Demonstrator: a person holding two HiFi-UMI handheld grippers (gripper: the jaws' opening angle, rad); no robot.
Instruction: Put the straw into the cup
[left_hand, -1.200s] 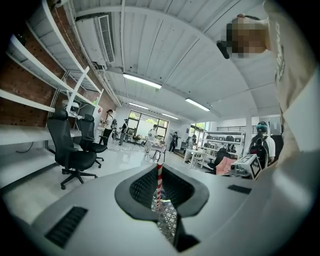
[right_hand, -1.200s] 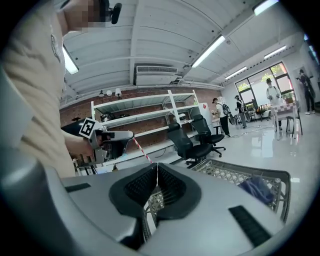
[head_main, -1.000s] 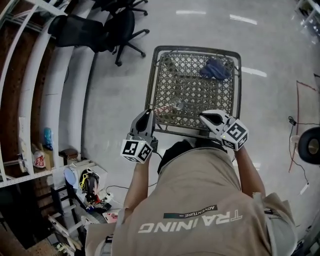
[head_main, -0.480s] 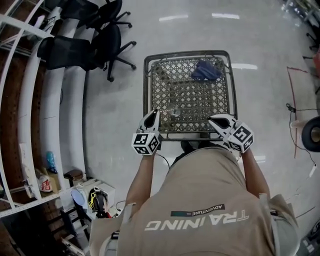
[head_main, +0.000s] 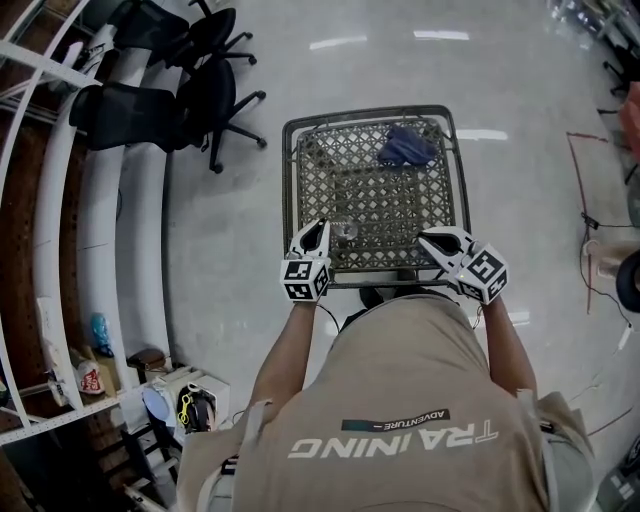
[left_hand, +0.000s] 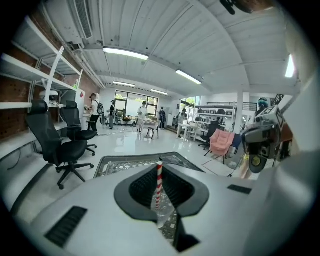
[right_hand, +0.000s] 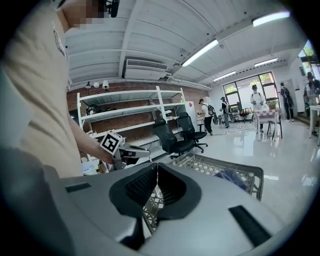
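In the head view my left gripper (head_main: 317, 230) is over the near left corner of a wire shopping cart (head_main: 292, 180). It is shut on a red-and-white striped straw (left_hand: 159, 182), which stands upright between the jaws in the left gripper view (left_hand: 159, 169). Just beyond the tips, a clear plastic thing that looks like the cup (head_main: 346, 231) lies on the cart's mesh. My right gripper (head_main: 427, 238) is at the cart's near right rim. Its jaws are shut and hold nothing (right_hand: 157, 170). The left gripper (right_hand: 122, 149) also shows in the right gripper view.
A blue cloth bundle (head_main: 405, 147) lies at the cart's far right. Black office chairs (head_main: 205, 95) and white shelving (head_main: 60, 200) line the left side. Boxes and clutter (head_main: 180, 400) sit on the floor at lower left. People stand far off in the hall (left_hand: 94, 107).
The head view has shifted, so the cart sits a little differently in it. My left gripper has moved right and up to the cart's near rim. The right gripper keeps its place.
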